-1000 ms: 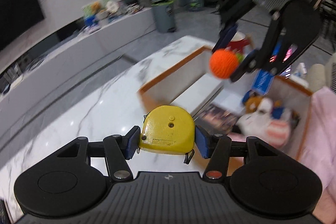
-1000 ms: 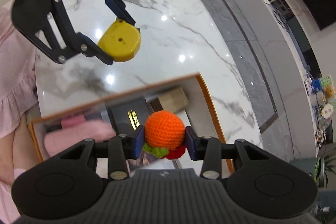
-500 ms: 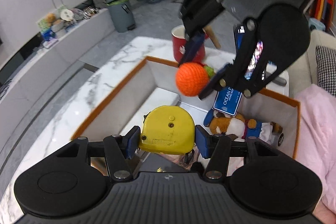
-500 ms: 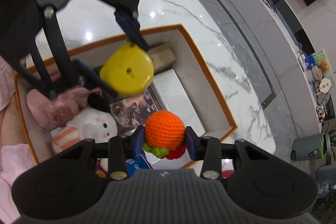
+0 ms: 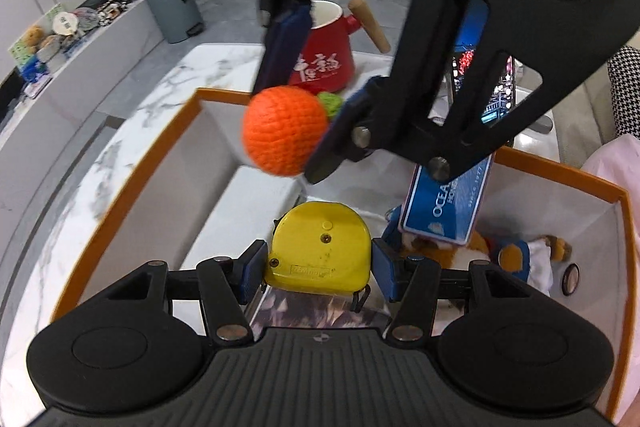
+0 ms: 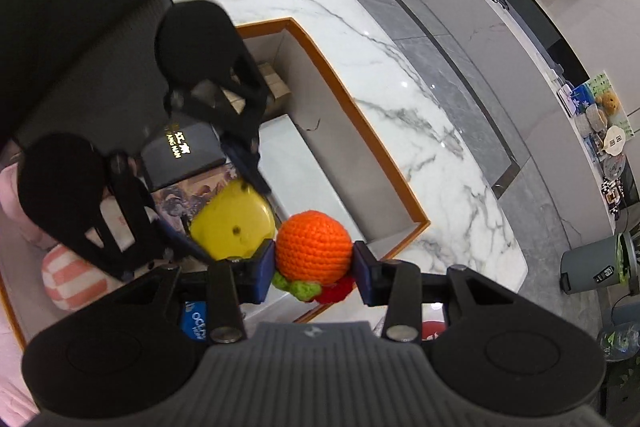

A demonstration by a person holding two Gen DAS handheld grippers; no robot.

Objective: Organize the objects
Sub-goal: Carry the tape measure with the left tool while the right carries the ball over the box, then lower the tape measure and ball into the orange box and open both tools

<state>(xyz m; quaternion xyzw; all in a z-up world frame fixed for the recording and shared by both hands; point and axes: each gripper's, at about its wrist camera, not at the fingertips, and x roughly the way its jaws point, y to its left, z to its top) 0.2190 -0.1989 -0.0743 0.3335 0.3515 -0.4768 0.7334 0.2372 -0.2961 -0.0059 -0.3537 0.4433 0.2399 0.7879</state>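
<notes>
Orange-rimmed box [image 5: 168, 131] holding plush toys [image 5: 516, 255] and booklets, left gripper [image 5: 318, 267] clamping yellow tape measure [image 5: 320, 251], right gripper [image 6: 314, 267] clamping crocheted orange [image 6: 314, 247]

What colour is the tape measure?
The tape measure is yellow, clearest in the left wrist view.

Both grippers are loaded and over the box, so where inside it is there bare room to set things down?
Free: the white ledge along the orange-rimmed box wall, beside the printed booklet. Crowded: the far end, with the striped plush, teddy bear and blue card.
</notes>
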